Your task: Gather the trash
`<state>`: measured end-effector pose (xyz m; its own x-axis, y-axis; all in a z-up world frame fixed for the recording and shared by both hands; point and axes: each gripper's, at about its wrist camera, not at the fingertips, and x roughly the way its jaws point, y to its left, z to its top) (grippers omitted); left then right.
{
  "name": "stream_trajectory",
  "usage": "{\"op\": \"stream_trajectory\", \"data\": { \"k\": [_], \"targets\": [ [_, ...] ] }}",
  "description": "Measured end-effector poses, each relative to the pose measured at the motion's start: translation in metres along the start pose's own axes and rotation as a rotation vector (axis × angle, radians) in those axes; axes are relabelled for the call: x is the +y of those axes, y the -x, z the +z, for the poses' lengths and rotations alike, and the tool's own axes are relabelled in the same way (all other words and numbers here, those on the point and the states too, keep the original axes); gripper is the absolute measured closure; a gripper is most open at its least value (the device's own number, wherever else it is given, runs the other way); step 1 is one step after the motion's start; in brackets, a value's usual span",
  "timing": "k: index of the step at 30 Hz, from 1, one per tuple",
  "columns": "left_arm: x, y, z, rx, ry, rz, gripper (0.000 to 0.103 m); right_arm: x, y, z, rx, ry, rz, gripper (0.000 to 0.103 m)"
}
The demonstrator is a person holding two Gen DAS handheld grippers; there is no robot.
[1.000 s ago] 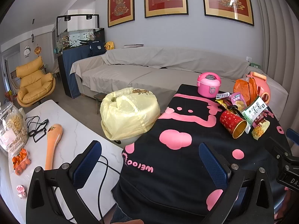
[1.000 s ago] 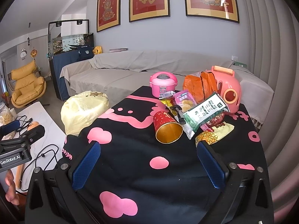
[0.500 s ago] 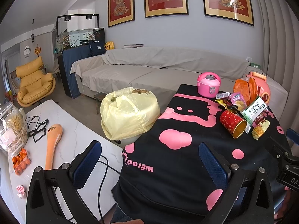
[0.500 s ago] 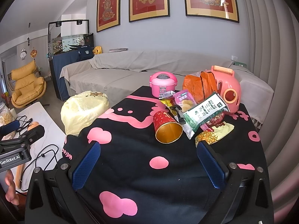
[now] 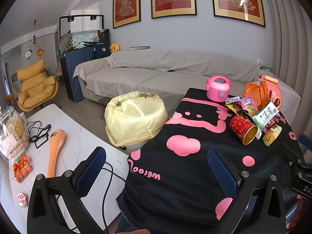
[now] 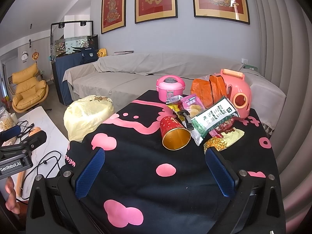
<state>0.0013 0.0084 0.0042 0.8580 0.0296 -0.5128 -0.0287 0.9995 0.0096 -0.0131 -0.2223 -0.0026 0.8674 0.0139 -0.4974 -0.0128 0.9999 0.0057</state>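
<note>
1. Living room: covered grey sofa (image 6: 156, 72) along the back wall, three red framed prints above. Up front, a bench draped in a black cloth with pink blobs (image 6: 136, 156); a white marble bench (image 5: 78, 142) stands off to the left.
2. Trash sits heaped at the far right of the black cloth: a red paper cup (image 6: 173, 134) on its side with its gold mouth facing us, a green-and-white wrapper (image 6: 212, 117) leaning over it, a pink snack bag (image 6: 192, 103) behind, a yellow noodle packet (image 6: 224, 138) in front.
3. Bin lined with a yellow bag (image 5: 134, 119) stands just off the cloth's left edge, between the two benches, already part full.
4. Left gripper (image 5: 156, 167): jaws apart, empty, hanging over the near left corner of the cloth.
5. Right gripper (image 6: 154, 169): jaws apart, empty, aimed at the heap, cup nearest.
6. Step, as I judge it: approach, nothing picked up yet.
7. Next move probably calls for the right gripper to advance and close across the cup's rim or wall, then carry it left to the bin. Thin wrappers touching the cup may drag along.
</note>
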Motion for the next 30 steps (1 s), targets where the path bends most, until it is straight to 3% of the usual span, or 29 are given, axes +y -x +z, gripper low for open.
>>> {"op": "stream_trajectory", "data": {
  "k": [19, 24, 30],
  "targets": [
    [0.009, -0.009, 0.002, 0.024, 0.035, -0.018, 0.000, -0.003, -0.002, 0.000, 0.003, 0.000, -0.006, 0.001],
    [-0.004, -0.031, 0.010, 0.035, 0.005, -0.087, 0.000, -0.020, -0.008, 0.000, 0.011, -0.004, -0.049, 0.001],
    [-0.060, -0.063, 0.016, 0.046, -0.139, -0.228, 0.000, -0.071, -0.019, -0.003, 0.028, -0.060, -0.167, 0.001]
  ]
}}
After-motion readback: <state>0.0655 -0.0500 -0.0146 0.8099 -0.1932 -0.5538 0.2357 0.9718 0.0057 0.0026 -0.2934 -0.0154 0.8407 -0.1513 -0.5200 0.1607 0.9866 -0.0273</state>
